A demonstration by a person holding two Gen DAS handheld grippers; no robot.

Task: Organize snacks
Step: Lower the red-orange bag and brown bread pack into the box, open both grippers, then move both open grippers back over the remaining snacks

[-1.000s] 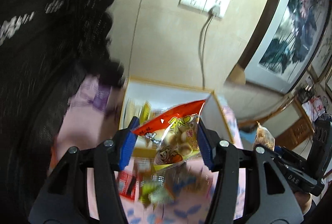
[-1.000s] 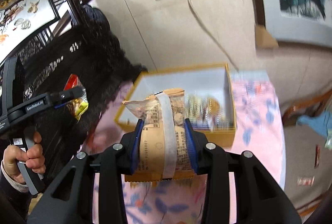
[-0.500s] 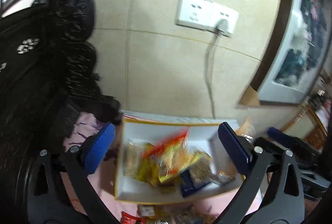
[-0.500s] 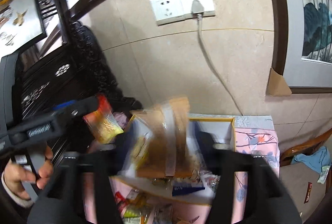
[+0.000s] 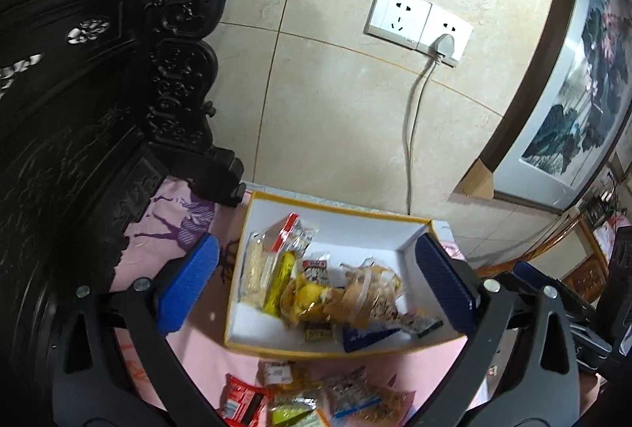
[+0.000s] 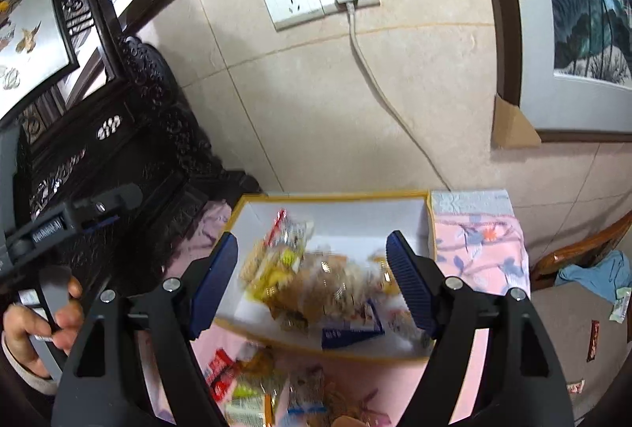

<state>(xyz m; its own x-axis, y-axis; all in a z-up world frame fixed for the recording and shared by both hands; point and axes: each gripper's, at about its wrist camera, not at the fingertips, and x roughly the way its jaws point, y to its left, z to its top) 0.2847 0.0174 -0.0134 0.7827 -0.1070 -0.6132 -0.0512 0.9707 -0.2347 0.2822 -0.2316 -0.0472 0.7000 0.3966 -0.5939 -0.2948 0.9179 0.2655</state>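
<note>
So the snacks (image 5: 316,292) are mostly piled in the white box with the yellow rim (image 5: 335,209), which sits on the pink flowery cloth (image 5: 173,229) on the counter, close to the wall. A few more packets (image 5: 308,395) lie loose on the cloth in front of it. Left gripper (image 5: 316,284) and right gripper (image 6: 316,281) both hover above the box, fingers spread wide, nothing between them.

Open from above over the box (image 5: 335,213), with packets (image 5: 328,292) heaped toward its near half (far corner bare). Hemmed left by carved dark furniture (image 5: 118,111), behind by the wall (image 5: 335,111). More loose packets (image 5: 316,399) strewn before the box.
</note>
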